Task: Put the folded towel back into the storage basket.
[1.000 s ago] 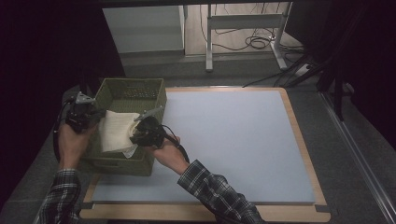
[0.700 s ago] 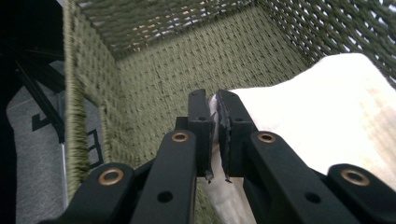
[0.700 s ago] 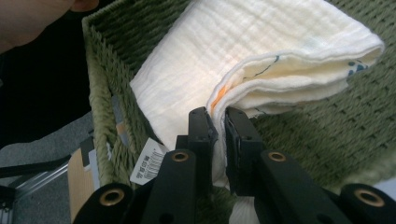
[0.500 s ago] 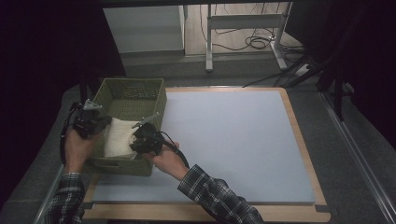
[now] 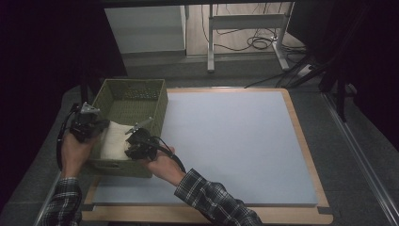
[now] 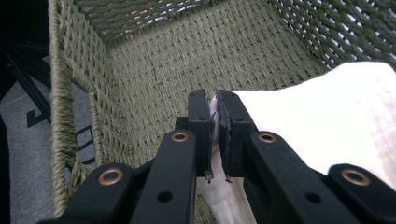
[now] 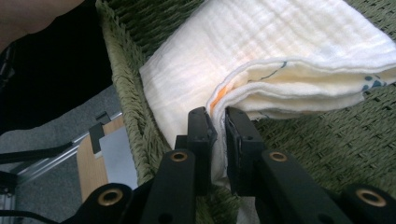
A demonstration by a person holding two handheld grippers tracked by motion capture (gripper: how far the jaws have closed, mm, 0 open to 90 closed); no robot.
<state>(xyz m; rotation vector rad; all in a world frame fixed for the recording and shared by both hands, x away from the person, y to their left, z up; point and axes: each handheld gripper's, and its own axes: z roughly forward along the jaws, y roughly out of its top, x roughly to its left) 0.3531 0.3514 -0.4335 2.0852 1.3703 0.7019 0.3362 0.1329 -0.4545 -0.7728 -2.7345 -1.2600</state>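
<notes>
Basket point(image 5: 155, 101) walls hem folded cloth point(image 5: 114, 138) (blue mat point(image 5: 235, 141) alongside).

No text, label, brand, number or sign can be read in any of the views. Small blue and orange marks are seen on the folded cloth point(image 7: 261, 60) in the right gripper view, at its layered edge, but they are too small and partly hidden to be told as letters or figures. Nothing is printed on the woven basket point(image 5: 117, 94) or on the grey mat point(image 5: 235, 141).
</notes>
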